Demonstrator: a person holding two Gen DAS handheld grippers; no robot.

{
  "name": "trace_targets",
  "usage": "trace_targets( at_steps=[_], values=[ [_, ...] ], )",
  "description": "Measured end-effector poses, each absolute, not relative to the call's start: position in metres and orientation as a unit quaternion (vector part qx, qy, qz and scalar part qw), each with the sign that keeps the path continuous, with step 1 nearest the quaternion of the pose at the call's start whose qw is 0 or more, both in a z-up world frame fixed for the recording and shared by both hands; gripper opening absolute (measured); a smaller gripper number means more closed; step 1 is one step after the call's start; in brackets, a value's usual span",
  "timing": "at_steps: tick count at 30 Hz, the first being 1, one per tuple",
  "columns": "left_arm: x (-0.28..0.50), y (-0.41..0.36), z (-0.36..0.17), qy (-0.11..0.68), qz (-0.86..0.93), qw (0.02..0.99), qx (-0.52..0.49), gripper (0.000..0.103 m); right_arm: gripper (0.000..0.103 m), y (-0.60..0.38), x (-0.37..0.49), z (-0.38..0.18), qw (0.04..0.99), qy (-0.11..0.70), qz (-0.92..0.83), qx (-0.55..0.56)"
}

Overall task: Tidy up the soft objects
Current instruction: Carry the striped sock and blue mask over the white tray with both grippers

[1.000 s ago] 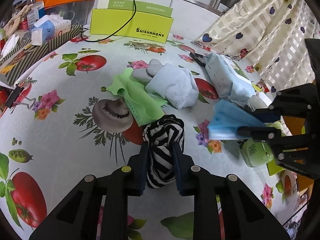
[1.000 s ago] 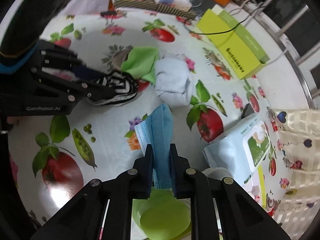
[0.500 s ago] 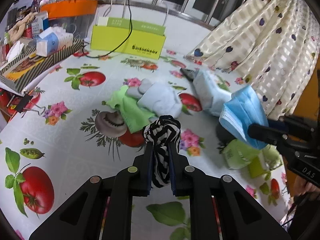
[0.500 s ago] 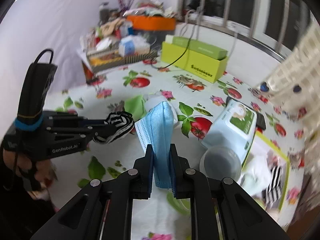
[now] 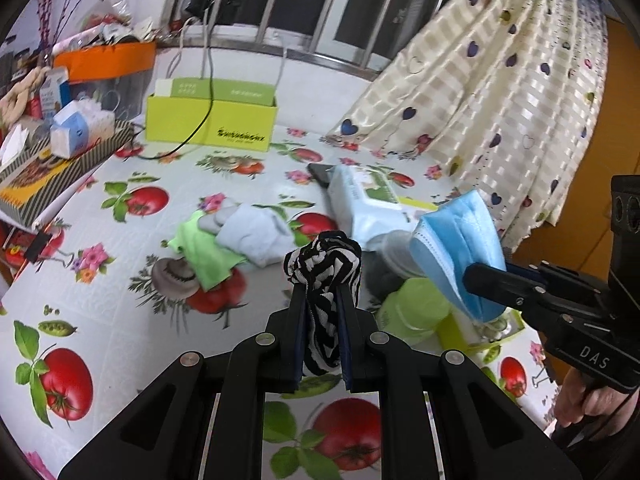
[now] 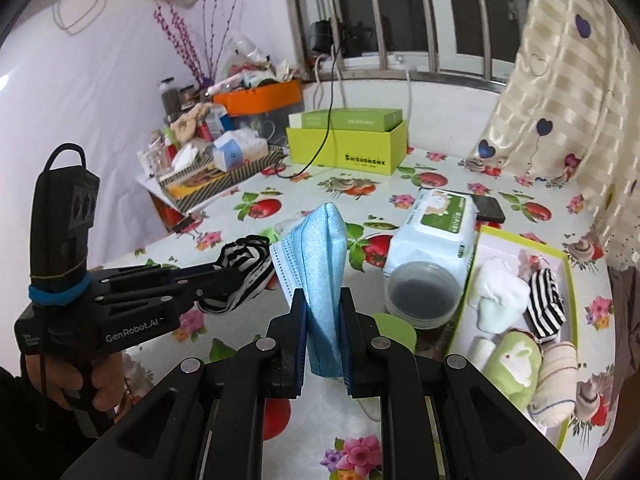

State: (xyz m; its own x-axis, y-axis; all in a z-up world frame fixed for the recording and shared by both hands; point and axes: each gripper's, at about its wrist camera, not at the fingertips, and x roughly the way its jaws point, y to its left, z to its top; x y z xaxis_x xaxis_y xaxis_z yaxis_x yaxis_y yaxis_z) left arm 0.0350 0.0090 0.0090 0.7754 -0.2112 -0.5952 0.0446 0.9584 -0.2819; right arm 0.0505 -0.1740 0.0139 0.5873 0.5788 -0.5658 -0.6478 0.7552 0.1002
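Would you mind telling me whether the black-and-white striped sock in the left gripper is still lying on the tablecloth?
No, the striped sock is pinched in the left gripper and held up above the tablecloth.

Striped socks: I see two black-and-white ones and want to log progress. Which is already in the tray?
The striped sock lying at the tray's right side, beside the white bundle. The other striped sock is clamped in the left gripper's jaws above the table.
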Motion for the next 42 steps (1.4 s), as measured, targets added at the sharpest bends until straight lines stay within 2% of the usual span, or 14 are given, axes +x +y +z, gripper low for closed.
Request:
trace_targets(
  at_steps=[42],
  values=[
    [0.059,-0.076,0.035,0.323,-0.14,0.933,-0.08,0.015,0.014,-0.301,0.064,0.022,0.933,0.271,0.233,0.026]
  ],
)
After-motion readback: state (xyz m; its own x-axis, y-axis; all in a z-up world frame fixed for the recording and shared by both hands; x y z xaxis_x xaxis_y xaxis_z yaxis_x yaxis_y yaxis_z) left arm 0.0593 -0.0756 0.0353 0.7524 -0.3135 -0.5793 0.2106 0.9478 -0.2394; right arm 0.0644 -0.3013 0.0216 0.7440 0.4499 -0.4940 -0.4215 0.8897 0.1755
